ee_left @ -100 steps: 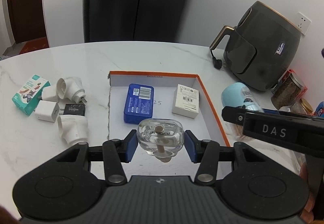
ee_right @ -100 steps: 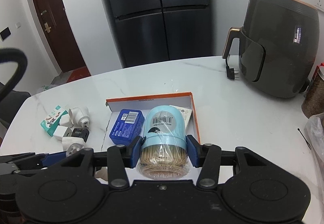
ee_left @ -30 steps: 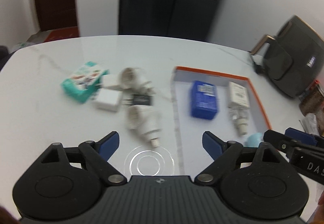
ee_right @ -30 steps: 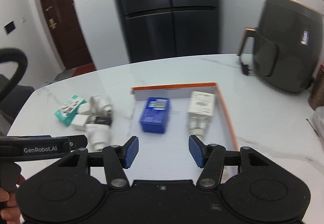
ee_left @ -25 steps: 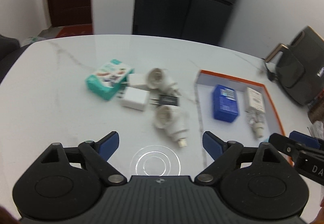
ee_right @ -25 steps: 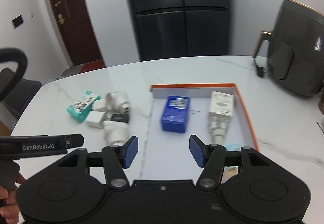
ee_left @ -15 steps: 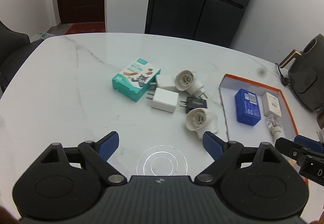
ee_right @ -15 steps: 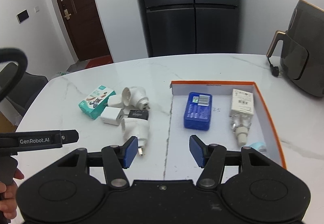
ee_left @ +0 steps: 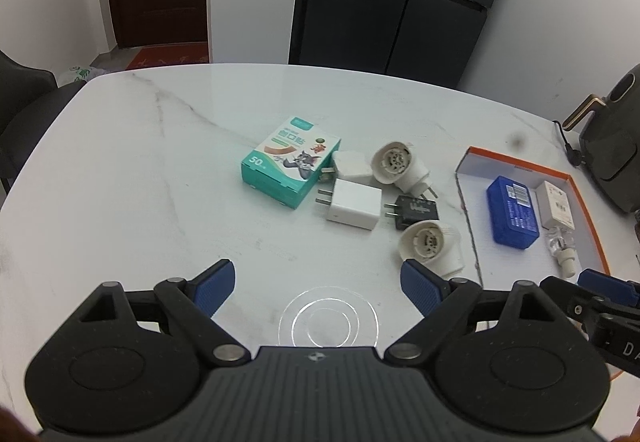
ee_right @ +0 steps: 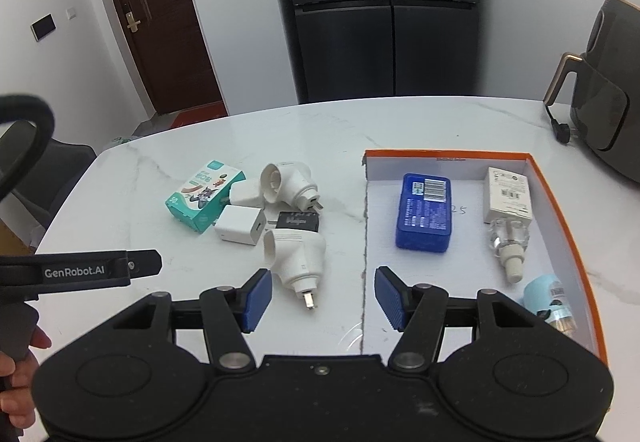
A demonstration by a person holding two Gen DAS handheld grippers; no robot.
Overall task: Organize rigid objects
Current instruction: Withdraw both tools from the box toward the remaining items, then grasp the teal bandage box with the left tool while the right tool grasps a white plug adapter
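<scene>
A loose cluster lies mid-table: a teal box, a white charger, a black charger and two white socket adapters. The orange-rimmed box holds a blue case, a white carton, a clear bottle and a blue-lidded jar. My left gripper hangs wide open and empty over bare table just short of the cluster. My right gripper is empty, its jaws opening, by the nearer adapter and the box's left wall.
A dark air fryer stands at the table's right edge, its plug on the marble. A black fridge and a brown door stand behind. A dark chair is at the left. A hand holds the left gripper's handle.
The clear bottle and the blue-lidded jar, held earlier, now lie in the box. Both grippers have moved left from the box toward the cluster, empty.
</scene>
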